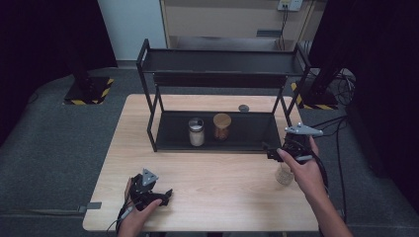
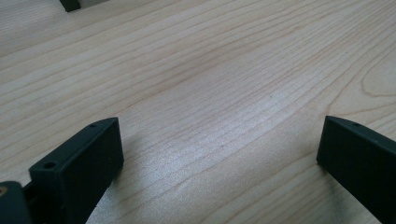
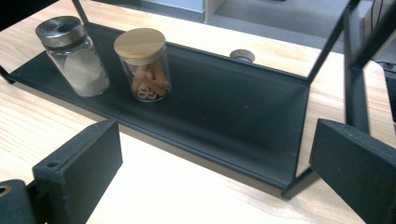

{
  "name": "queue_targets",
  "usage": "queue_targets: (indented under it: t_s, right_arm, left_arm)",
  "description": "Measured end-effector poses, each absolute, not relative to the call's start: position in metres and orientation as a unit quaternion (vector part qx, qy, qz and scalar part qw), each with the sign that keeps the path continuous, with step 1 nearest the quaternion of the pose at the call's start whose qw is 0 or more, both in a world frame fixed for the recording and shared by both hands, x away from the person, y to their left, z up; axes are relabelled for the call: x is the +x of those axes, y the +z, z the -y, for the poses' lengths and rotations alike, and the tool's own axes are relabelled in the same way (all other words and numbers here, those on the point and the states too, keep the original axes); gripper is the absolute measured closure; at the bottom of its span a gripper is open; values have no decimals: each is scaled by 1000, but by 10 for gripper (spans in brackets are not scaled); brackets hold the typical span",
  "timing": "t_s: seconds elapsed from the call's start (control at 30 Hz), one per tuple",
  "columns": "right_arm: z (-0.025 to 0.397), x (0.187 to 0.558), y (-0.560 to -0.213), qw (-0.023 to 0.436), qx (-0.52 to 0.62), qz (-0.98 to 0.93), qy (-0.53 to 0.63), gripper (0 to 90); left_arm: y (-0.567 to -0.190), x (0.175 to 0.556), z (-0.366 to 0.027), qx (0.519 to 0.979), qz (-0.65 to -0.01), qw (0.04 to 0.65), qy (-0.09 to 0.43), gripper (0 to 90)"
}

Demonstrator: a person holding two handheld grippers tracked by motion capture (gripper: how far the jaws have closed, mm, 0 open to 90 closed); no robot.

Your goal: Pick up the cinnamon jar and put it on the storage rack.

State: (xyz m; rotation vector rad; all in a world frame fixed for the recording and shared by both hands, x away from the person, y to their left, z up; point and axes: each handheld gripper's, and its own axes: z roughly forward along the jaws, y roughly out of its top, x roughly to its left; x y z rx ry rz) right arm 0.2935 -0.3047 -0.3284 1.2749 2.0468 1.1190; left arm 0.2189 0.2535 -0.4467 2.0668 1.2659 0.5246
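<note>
Light wood counter (image 1: 207, 197), black two-tier rack (image 1: 217, 131) at its back edge. Right tongs (image 1: 273, 152) released, over a small jar (image 1: 284, 174) near the right edge. Left tongs (image 1: 168, 195) released, idle. Judgement: lower squarely around the jar before clenching.

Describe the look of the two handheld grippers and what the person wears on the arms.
Both the left gripper and the right gripper are black, each with two flat, blocky jaws and a grey three-cornered plate on top. A dark cable trails from each. The forearms are bare, with no sleeves in view.
</note>
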Motion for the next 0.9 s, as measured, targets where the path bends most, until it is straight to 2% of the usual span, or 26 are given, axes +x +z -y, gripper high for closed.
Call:
queue_targets:
  t_s: [0.9]
  right_arm:
    - [341, 261, -355, 266, 480, -734, 399, 23]
  left_arm:
    - [-447, 219, -254, 788, -483, 325, 200, 0]
